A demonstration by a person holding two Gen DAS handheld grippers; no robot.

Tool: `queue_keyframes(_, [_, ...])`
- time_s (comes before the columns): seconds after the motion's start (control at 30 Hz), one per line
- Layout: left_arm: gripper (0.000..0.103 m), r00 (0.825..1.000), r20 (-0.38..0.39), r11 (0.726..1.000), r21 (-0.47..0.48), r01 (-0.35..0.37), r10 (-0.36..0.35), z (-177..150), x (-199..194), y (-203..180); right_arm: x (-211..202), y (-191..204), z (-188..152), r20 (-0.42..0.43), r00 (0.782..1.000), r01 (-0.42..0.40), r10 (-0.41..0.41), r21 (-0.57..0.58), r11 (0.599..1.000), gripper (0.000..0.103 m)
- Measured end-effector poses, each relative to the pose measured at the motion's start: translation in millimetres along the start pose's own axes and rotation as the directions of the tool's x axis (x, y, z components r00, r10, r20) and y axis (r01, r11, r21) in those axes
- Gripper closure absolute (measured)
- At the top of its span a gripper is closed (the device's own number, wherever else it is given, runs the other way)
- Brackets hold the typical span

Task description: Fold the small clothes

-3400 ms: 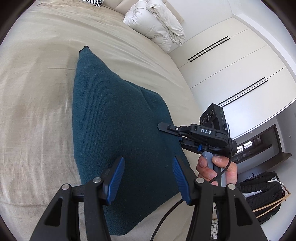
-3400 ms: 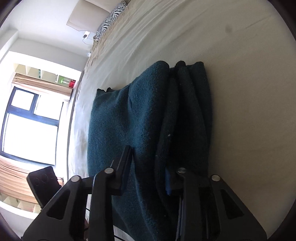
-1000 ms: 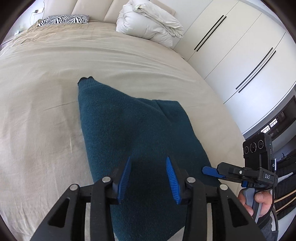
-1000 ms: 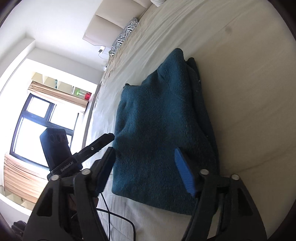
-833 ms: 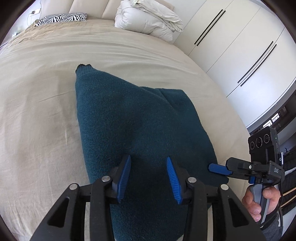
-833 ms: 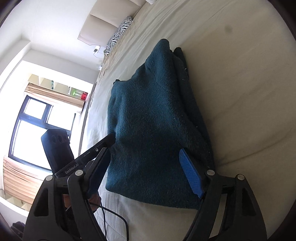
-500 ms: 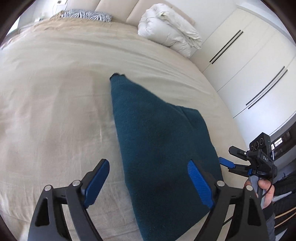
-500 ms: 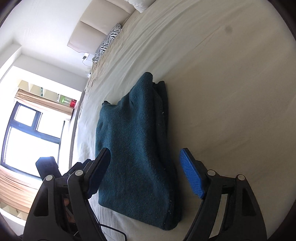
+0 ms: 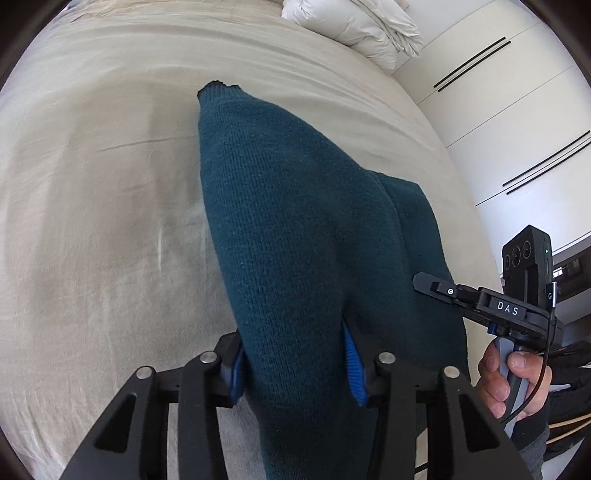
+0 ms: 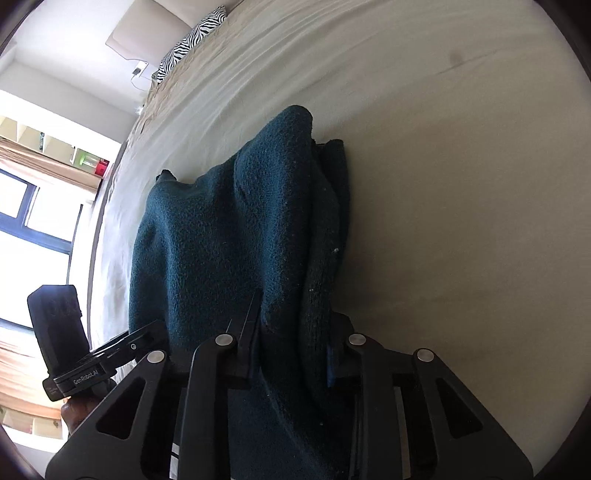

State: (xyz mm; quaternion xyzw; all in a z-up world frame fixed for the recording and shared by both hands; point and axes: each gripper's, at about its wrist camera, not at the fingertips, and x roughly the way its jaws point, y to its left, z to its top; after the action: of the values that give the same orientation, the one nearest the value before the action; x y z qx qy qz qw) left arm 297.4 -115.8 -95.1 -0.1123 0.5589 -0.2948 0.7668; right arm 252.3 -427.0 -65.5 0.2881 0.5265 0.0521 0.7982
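A dark teal knitted sweater (image 9: 295,221) lies folded lengthwise on the beige bed sheet (image 9: 92,221). My left gripper (image 9: 295,363) is shut on the sweater's near edge, with cloth bunched between its blue pads (image 9: 352,363). My right gripper (image 10: 291,343) is shut on the near edge of the sweater (image 10: 229,229) at the other corner, and the cloth hides its pads. The right gripper also shows in the left wrist view (image 9: 424,282), beside the sweater's right side.
A white duvet (image 9: 354,26) is piled at the head of the bed. White wardrobe doors (image 9: 517,110) stand to the right. A zebra-print pillow (image 10: 192,40) and a window (image 10: 33,221) are on the other side.
Both grippers were open above the sweater half a second ago. They have come down and closed on its near edge.
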Motion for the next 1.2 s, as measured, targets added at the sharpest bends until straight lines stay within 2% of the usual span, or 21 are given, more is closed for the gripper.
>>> queue_keyframes(0.1, [0.062, 1.0, 0.024, 1.0, 0.02, -0.002, 0.002, -10.4, -27.0, -7.7, -21.9, 26.6, -16.7, 0.039, 0.998, 0.045, -0.043, -0.071, 0.996, 0.082])
queue_keyframes(0.23, [0.062, 0.997, 0.073, 0.997, 0.081, -0.01, 0.004, -38.7, -81.3, -9.5, -53.6, 79.3, -51.4, 0.077, 0.997, 0.044, -0.031, -0.174, 0.984, 0.083])
queue_keyframes(0.4, [0.061, 0.993, 0.111, 0.99, 0.134, -0.053, 0.038, -87.9, -152.7, 11.6, -72.8, 130.4, -110.8, 0.055, 0.997, -0.047, 0.062, -0.235, 0.971, 0.083])
queue_keyframes(0.57, [0.06, 0.987, 0.146, 0.99, 0.118, -0.082, 0.064, -138.7, -193.7, 53.4, -56.2, 167.3, -170.0, 0.002, 0.99, -0.135, 0.14, -0.263, 0.955, 0.083])
queue_keyframes(0.67, [0.06, 0.992, 0.114, 0.998, 0.038, -0.058, 0.053, -162.7, -185.5, 94.4, -27.7, 165.9, -187.9, -0.046, 0.984, -0.177, 0.171, -0.207, 0.962, 0.083])
queue_keyframes(0.73, [0.058, 0.993, 0.086, 0.997, 0.011, -0.077, 0.076, -175.4, -169.8, 116.0, 0.1, 156.8, -196.5, -0.094, 0.979, -0.193, 0.179, -0.164, 0.968, 0.083])
queue_keyframes(0.77, [0.054, 0.994, 0.077, 0.997, -0.002, -0.083, 0.083, -181.2, -160.1, 123.6, 13.6, 151.6, -199.7, -0.097, 0.984, -0.164, 0.151, -0.147, 0.975, 0.083])
queue_keyframes(0.8, [0.052, 0.994, 0.09, 0.998, -0.02, -0.058, 0.06, -186.7, -155.3, 132.0, 26.6, 143.7, -199.5, -0.096, 0.987, -0.14, 0.129, -0.12, 0.983, 0.082])
queue_keyframes(0.87, [0.046, 0.993, 0.119, 0.998, -0.058, -0.002, 0.009, -192.0, -152.8, 142.4, 37.8, 121.6, -204.0, -0.091, 0.975, -0.208, 0.203, -0.043, 0.977, 0.08])
queue_keyframes(0.93, [0.042, 0.991, 0.131, 0.997, -0.074, 0.021, -0.011, -196.0, -150.3, 148.4, 40.4, 102.0, -207.5, -0.073, 0.957, -0.282, 0.282, 0.02, 0.959, 0.078])
queue_keyframes(1.0, [0.04, 0.99, 0.141, 0.997, -0.079, 0.027, -0.015, -200.1, -151.5, 154.1, 43.6, 95.3, -205.7, -0.065, 0.946, -0.314, 0.316, 0.041, 0.948, 0.077])
queue_keyframes(1.1, [0.037, 0.986, 0.165, 0.997, -0.078, -0.011, 0.023, -198.9, -154.8, 143.8, 35.7, 97.8, -205.2, -0.064, 0.952, -0.298, 0.3, 0.041, 0.954, 0.073])
queue_keyframes(1.2, [0.037, 0.967, 0.232, 0.995, -0.043, -0.093, 0.101, -207.2, -172.2, 126.7, 24.2, 100.8, -199.9, -0.013, 0.969, -0.246, 0.246, 0.021, 0.969, 0.067])
